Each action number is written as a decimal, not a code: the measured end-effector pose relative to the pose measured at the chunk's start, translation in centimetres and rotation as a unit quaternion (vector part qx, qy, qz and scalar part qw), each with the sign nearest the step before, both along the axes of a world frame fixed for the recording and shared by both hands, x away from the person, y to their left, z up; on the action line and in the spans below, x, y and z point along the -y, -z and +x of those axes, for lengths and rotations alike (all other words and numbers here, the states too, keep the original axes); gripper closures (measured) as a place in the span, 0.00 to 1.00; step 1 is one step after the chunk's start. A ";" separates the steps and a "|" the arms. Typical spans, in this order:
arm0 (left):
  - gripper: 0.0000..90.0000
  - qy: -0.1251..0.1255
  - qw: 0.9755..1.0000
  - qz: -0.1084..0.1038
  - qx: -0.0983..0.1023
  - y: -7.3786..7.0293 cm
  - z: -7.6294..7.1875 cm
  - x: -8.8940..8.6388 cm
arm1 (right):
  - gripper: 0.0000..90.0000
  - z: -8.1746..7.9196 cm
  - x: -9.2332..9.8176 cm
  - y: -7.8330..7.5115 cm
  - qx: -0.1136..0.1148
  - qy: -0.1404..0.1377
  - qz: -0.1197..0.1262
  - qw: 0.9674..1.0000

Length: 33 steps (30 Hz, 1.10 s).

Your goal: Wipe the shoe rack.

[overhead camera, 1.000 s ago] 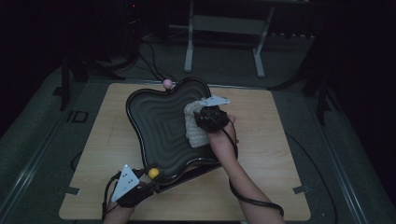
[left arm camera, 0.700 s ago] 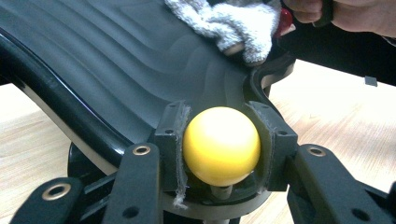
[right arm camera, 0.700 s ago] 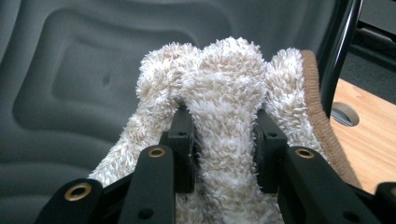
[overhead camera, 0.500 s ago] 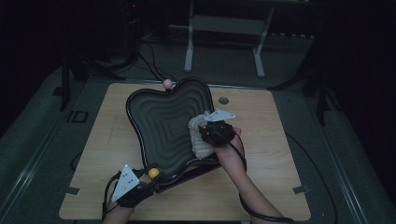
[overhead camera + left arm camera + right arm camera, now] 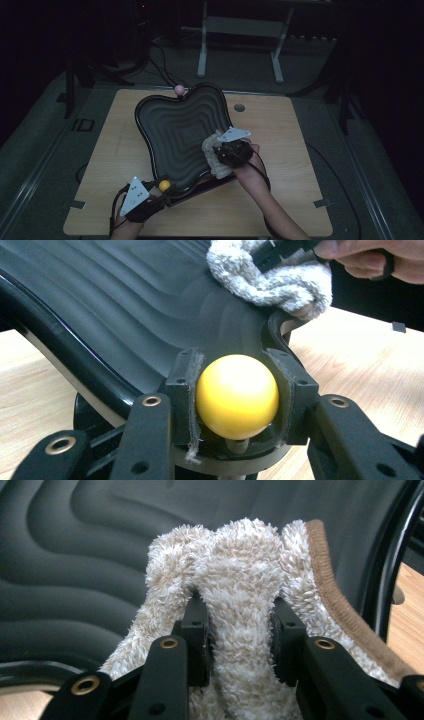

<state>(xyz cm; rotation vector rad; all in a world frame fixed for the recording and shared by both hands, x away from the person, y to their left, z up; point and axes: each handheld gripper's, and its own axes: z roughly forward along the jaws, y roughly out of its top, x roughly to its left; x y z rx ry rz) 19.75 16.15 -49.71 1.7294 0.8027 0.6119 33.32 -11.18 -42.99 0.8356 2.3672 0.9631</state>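
A black, ridged, apple-shaped tray (image 5: 175,130) lies tilted on the wooden table (image 5: 280,130), with a pink knob (image 5: 179,89) at its far end. My left gripper (image 5: 161,192) is shut on the yellow ball knob (image 5: 236,396) at the tray's near end (image 5: 100,315). My right gripper (image 5: 219,150) is shut on a fluffy beige cloth (image 5: 240,605), pressed against the tray's ridged inside (image 5: 75,555) near its right rim. In the left gripper view the cloth (image 5: 270,280) lies on the tray's right edge under the other hand (image 5: 370,257).
A small round hole (image 5: 239,107) sits in the tabletop right of the tray. Metal stand legs (image 5: 202,50) and cables lie on the floor behind the table. Bare wood shows to the right of the tray.
My right gripper has slid the cloth toward me and to the right, down along the tray's right side. The left gripper and the tray have stayed put.
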 end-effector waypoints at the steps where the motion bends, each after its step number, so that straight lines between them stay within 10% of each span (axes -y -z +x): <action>1: 0.66 0.000 1.000 0.000 0.000 0.0 0.0 0.0 | 0.75 -0.2 0.0 0.1 0.002 -0.001 0.001 1.000; 17: 0.66 0.000 1.000 -0.001 -0.001 0.0 0.0 0.0 | 0.75 -0.1 0.4 0.1 0.008 -0.005 0.027 1.000; 33: 0.66 0.002 1.000 -0.001 -0.002 0.0 0.0 0.0 | 0.74 3.8 -0.8 -5.7 0.034 0.016 0.099 0.994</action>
